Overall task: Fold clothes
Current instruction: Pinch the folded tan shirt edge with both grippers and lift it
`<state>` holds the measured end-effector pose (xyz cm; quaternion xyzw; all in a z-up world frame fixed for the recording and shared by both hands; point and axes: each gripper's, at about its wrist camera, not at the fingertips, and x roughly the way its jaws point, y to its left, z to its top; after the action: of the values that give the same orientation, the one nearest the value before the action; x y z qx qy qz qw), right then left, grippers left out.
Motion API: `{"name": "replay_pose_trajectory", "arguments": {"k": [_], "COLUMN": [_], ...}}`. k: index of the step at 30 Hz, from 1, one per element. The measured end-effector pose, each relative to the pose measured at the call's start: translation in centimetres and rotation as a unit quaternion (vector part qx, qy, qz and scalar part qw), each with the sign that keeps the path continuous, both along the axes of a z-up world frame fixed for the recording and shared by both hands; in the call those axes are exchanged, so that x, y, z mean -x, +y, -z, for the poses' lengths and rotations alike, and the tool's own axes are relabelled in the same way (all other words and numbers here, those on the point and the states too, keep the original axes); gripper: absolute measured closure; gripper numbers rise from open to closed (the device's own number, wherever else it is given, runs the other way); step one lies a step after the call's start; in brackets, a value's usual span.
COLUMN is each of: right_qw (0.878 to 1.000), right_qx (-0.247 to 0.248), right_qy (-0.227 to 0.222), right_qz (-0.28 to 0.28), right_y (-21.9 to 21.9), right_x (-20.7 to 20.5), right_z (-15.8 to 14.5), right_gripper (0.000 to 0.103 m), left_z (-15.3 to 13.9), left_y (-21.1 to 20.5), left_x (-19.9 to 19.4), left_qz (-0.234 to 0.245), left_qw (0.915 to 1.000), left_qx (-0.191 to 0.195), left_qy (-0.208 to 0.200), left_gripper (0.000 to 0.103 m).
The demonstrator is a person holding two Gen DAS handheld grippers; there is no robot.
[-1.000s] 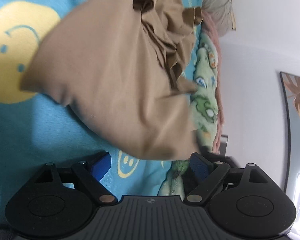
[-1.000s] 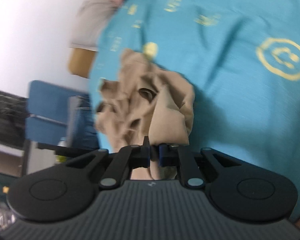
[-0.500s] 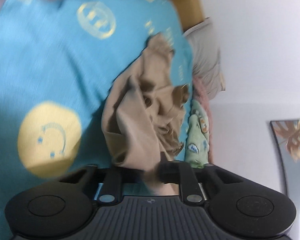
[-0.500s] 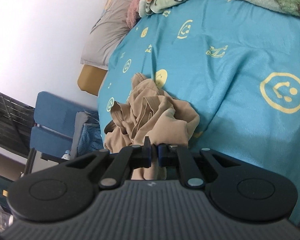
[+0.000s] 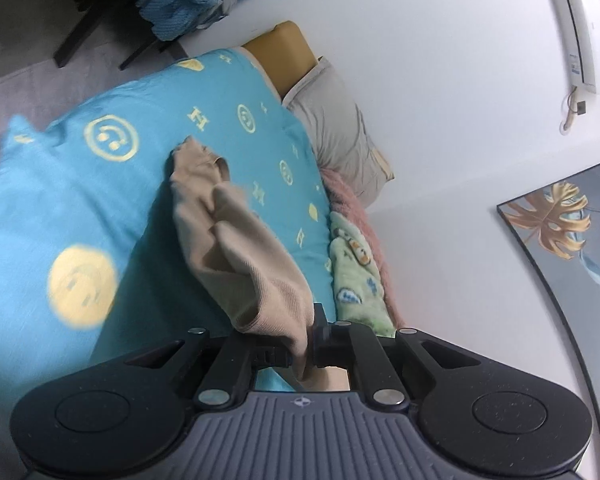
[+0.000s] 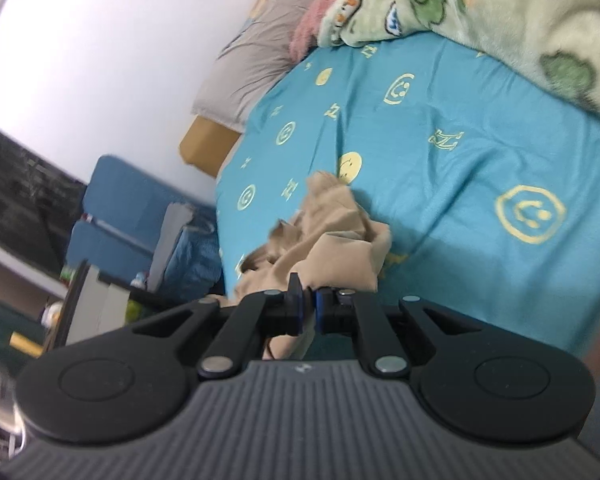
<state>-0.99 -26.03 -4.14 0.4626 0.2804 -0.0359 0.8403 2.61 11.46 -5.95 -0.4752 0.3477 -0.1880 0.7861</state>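
A crumpled tan ribbed-knit garment (image 5: 236, 248) is held up above a turquoise bedsheet printed with yellow smiley faces (image 5: 80, 200), its far end trailing on the sheet. The left gripper (image 5: 306, 350) is pinched tight on one edge; the right gripper (image 6: 308, 312) is closed on another bunched part (image 6: 332, 256). The cloth is nowhere flat or folded. Judged from this, the two held edges are best drawn apart until the fabric hangs smooth, both grips kept firm, before it is laid down.
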Motion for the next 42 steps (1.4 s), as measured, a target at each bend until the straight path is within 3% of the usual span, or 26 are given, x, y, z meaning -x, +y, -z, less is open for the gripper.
{"name": "replay_pose_trajectory", "arguments": {"k": [3,7,11,17,24,33,34,37,38,40,42], "right_qw": [1.000,0.999,0.999,0.997,0.995,0.991,0.990,0.990,0.991,0.992,0.993], "right_qx": [-0.017,-0.042,-0.036,-0.016,0.003,-0.005,-0.005,0.005,0.009,0.018,0.027], "right_qy": [0.005,0.027,0.039,0.081,0.102,0.135,0.138,0.136,0.131,0.120,0.110], "right_qz": [-0.005,0.000,-0.004,-0.003,0.010,-0.016,-0.016,-0.023,-0.027,-0.034,-0.042], "right_y": [0.1,-0.1,0.3,0.4,0.0,-0.8,-0.8,-0.6,-0.5,-0.3,-0.2], "right_x": [4.3,4.7,0.9,-9.8,-18.2,-22.9,-22.9,-22.6,-22.4,-21.9,-21.4], "right_z": [-0.7,-0.5,-0.6,0.6,4.1,8.8,8.9,8.8,8.5,8.0,7.4], "right_gripper": [0.094,0.094,0.094,0.094,0.093,0.091,0.091,0.091,0.091,0.091,0.088], "left_z": [-1.1,-1.2,-1.5,-0.1,4.0,9.0,9.1,9.1,9.0,8.3,7.3], "left_y": [0.6,0.7,0.4,-0.7,-2.2,-3.1,-3.1,-3.2,-3.2,-3.7,-4.4], "left_x": [4.0,5.5,1.0,-11.5,-19.2,-24.1,-24.2,-24.3,-24.3,-23.9,-23.2], "left_qz": [-0.004,-0.019,-0.025,-0.039,-0.058,-0.029,-0.022,-0.001,0.007,0.028,0.054], "left_qw": [0.9996,0.9982,0.9929,0.9825,0.9800,0.9790,0.9797,0.9835,0.9851,0.9866,0.9866], "left_qx": [0.011,0.014,-0.016,-0.068,-0.074,-0.123,-0.126,-0.124,-0.121,-0.131,-0.140], "left_qy": [0.027,0.054,0.116,0.169,0.175,0.160,0.154,0.132,0.122,0.094,0.063], "left_gripper": [0.095,0.095,0.094,0.093,0.093,0.092,0.089,0.067,0.052,0.039,0.020]}}
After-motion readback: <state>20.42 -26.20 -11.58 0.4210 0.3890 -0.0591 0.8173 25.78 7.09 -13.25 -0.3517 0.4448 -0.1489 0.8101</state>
